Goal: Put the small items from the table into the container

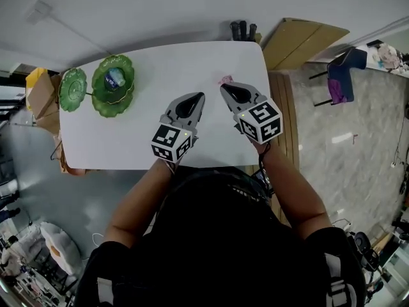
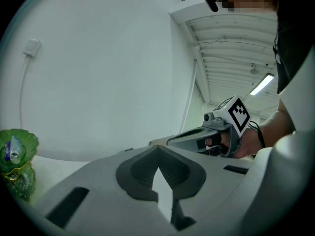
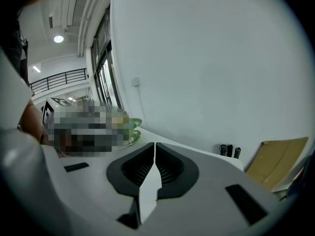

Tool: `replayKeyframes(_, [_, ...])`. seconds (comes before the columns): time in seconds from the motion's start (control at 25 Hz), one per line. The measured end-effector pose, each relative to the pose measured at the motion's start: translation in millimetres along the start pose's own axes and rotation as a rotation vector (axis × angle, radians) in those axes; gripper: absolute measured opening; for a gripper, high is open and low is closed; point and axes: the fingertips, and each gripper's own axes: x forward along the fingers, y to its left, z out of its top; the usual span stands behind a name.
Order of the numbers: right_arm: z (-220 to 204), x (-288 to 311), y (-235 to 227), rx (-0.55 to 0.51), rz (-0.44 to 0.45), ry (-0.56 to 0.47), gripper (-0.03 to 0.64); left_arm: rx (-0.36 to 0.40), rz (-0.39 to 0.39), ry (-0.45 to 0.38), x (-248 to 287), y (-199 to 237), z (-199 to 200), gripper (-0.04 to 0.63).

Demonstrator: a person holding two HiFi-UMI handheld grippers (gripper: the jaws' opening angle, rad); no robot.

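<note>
Dark-shirted person [image 1: 217, 248] right up close, both forearms reaching out over the white table [image 1: 160, 75], a tool in each fist.

Left gripper [image 1: 199, 96] hangs over the middle of the tabletop, nose aimed toward 1 o'clock. Its jaws are pressed together at the tips, and its own view shows nothing caught between the dark pads.

Right gripper [image 1: 223, 88] sits just beside it at 3 o'clock, nose aimed toward 11 o'clock, so the two tips lean in toward each other without touching. Its jaws are pressed together too, with nothing pinched.

Now the goods. One small pink item [image 1: 225, 80] lies on the table just past the right gripper's tip, at 12 o'clock from it. Whether they touch, I can't tell.

Well away at the table's 9 o'clock end stands the green container [image 1: 113, 94], frilly-edged, with a blue-and-white packet [image 1: 115, 78] already lying in it. A flatter green dish [image 1: 72, 89] sits just beside it, further toward 9 o'clock.

At the far edge, 12 o'clock, stand a few dark cylinders [image 1: 243, 29]. A cardboard sheet [image 1: 300, 40] is off the table at 2 o'clock.
</note>
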Motion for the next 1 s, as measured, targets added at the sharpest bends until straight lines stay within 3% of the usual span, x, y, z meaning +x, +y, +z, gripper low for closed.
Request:
replayKeyframes(0.28, [-32.2,27.2,-34.9,-0.013,-0.042,0.111,0.021,-0.035,-0.016,0.036,24.5,16.3,-20.3,0.008])
replayKeyframes(0.56, [-72.8,63.0,-70.6,-0.092,-0.042,0.265,0.029,-0.067,-0.005,0.072,44.3,39.2,-37.5,0.008])
replayKeyframes(0.68, [-90.4,77.1,-83.0,-0.169,-0.043,0.348,0.099,-0.072,-0.009,0.094,52.0,48.6,-50.9,0.008])
replayKeyframes(0.8, [-108.2,90.9,-93.0,-0.258,-0.036,0.423,0.118,-0.086,-0.003,0.118,56.9,58.8,-64.4,0.008])
replayKeyframes(1.0, [-141.4,108.8,-108.9,-0.495,0.007,0.581,0.164,-0.112,0.005,0.147,65.9,69.2,-81.7,0.008])
